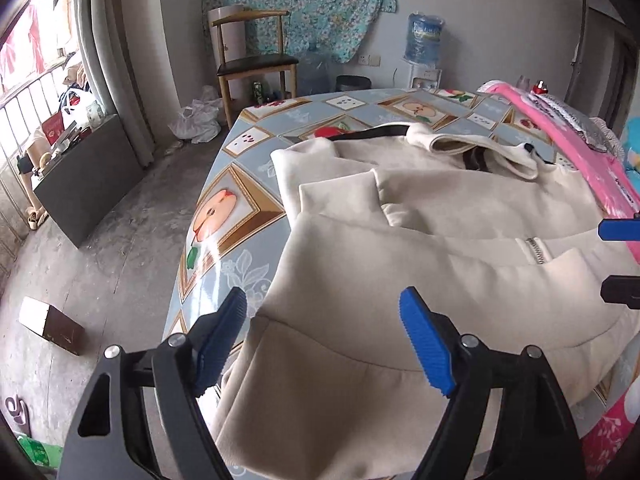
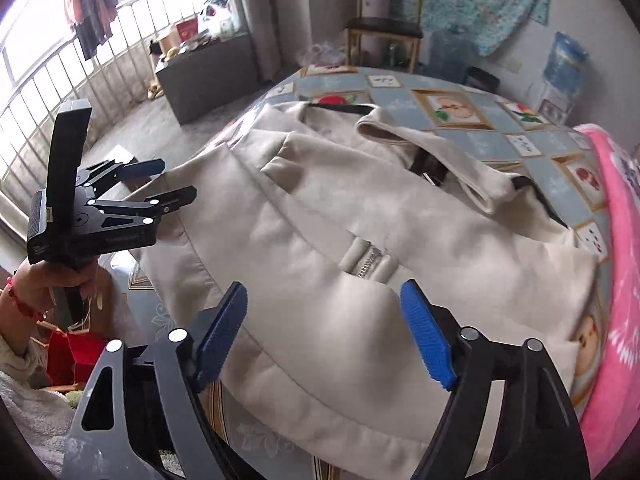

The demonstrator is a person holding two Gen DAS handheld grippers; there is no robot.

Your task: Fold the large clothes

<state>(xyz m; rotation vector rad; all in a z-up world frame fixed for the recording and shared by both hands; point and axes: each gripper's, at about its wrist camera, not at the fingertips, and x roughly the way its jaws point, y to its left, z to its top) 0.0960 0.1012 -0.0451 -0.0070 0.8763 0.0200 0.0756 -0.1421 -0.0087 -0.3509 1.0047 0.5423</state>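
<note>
Cream coat (image 2: 360, 220) lies flat on the tabletop (image 1: 240, 152), both hand-held grippers spread above it, nothing held.

We lose the coat's near hem behind the gripper bodies in both views, and its right edge runs under or against a pink quilt (image 2: 616, 240); we cannot tell which. The right wrist view is blurred, so the zip is hard to read. In the left view only two jaw tips of the right gripper show at the frame's right edge. Left hand-held gripper (image 1: 322, 340): jaws wide apart, over the coat's left edge, pads clear of cloth. Right hand-held gripper (image 2: 324, 332): jaws apart, above the coat's lower front, empty. The coat's long axis runs away from us, collar at the far end, hem nearest.
</note>
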